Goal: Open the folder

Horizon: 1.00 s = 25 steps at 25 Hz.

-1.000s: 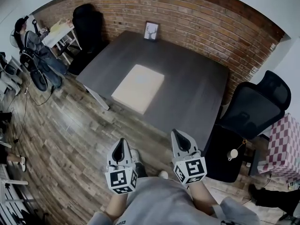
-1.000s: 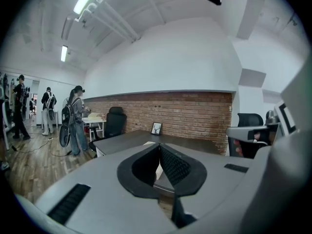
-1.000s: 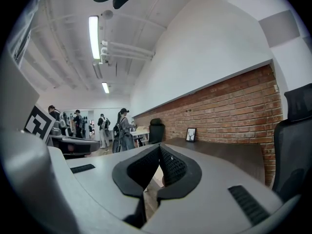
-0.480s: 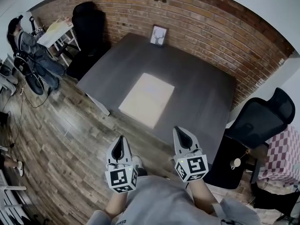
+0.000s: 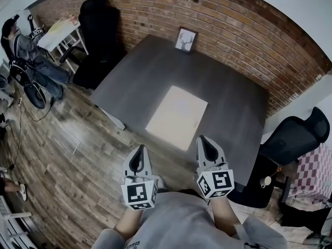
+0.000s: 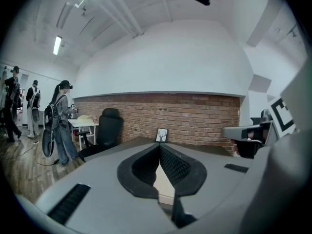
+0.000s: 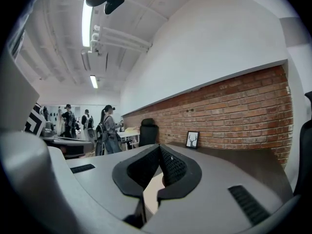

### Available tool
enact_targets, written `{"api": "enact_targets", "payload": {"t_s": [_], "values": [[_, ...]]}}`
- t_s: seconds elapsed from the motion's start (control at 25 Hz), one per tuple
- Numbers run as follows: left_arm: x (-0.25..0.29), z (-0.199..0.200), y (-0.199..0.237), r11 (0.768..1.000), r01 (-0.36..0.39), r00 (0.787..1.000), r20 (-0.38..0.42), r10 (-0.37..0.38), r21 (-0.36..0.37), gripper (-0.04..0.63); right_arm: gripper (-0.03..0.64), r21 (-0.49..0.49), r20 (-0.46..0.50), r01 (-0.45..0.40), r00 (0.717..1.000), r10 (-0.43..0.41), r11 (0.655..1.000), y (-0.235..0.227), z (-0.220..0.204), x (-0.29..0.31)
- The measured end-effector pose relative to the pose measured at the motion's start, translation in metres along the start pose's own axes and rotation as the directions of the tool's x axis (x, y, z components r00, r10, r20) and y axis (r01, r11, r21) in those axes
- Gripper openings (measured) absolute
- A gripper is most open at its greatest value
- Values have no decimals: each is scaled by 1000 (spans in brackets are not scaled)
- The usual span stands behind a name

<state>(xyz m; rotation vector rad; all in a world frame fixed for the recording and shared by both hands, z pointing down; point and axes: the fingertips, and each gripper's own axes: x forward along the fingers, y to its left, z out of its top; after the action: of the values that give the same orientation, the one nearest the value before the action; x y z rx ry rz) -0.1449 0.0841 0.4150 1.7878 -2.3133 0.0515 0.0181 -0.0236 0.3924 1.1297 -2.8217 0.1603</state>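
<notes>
A cream folder (image 5: 177,116) lies flat and closed on the dark grey table (image 5: 155,71), toward its near edge. My left gripper (image 5: 137,153) hangs over the wooden floor short of the table, shut and holding nothing. At the table's near edge, just short of the folder's near right corner, my right gripper (image 5: 205,142) is also shut and empty. In the left gripper view the left gripper (image 6: 159,146) has its jaws closed together, with a strip of the folder (image 6: 164,184) showing below them. The right gripper view shows the right gripper (image 7: 159,150) closed too, the folder (image 7: 151,189) beneath.
A small framed picture (image 5: 185,39) stands at the table's far edge against the brick wall. Black office chairs stand at the far left (image 5: 98,32) and right (image 5: 295,136). A person with a backpack (image 5: 23,51) stands by a white desk (image 5: 59,32) at the far left.
Both grippers have moved forward toward the table, still shut. The table and folder now sit closer and lower in the head view.
</notes>
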Motion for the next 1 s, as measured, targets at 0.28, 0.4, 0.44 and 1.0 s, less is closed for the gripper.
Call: {"api": "enact_targets", "payload": {"t_s": [0.28,0.4,0.44,1.0], "values": [[26,-3,16,999,54,998,-19,-53,2,3,-2,-1,-20,75,997,-75,997,0,-5,16],[38,-8,11,997,81,996,-38,-81,3,3,-2,2,-32,102,994,-102,995,-10,-8,19],[42,-8,9,996,90,995,-41,-90,5,3,-2,2,-36,109,993,-109,994,-13,-9,20],[97,4,-37,990,122,992,-43,-120,69,3,-2,10,-50,83,995,-82,997,-65,-9,44]]}}
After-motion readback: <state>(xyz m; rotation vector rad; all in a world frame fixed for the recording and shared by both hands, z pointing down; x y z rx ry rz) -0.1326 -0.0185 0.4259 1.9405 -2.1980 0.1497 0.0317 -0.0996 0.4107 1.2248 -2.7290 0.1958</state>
